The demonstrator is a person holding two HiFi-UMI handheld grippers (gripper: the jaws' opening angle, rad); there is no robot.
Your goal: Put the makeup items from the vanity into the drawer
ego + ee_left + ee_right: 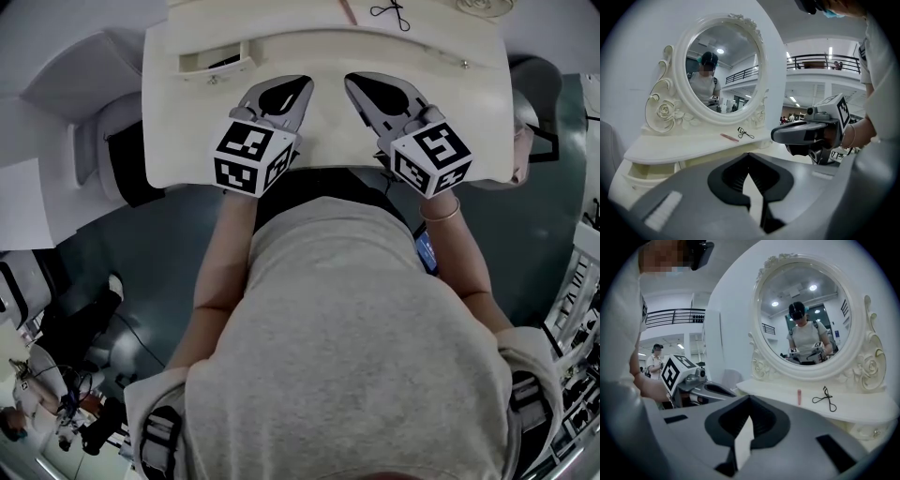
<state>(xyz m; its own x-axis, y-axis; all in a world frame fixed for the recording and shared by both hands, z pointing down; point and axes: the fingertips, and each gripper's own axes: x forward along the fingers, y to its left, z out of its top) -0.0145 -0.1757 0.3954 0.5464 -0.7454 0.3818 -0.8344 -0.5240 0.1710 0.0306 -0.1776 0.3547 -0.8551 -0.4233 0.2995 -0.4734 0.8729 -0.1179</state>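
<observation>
— Where's the makeup?
— The lipstick (pixel 799 397) and curler (pixel 826 399) lie at twelve o'clock on the vanity (pixel 187 131), under the mirror (pixel 806 315). The open drawer (pixel 217 62) is at ten.
— The grippers?
— The left gripper (pixel 749 155) and right gripper (pixel 749 398) are both closed and empty over the bare white top. There's grey floor (pixel 122 253) below and a balcony rail (pixel 825 60) across the hall.

Slim pink stick (pixel 799 397), lipstick-like, lies flat on the vanity (pixel 328 131) upper shelf (pixel 867 412) under the mirror. A black eyelash curler (pixel 825 399) lies flat just beside it at its 3 o'clock, not touching. In the head view both sit at 12 o'clock on the far edge. The cream drawer (pixel 192 64) is pulled partly open at 11 o'clock, above the tabletop; contents unclear.
</observation>
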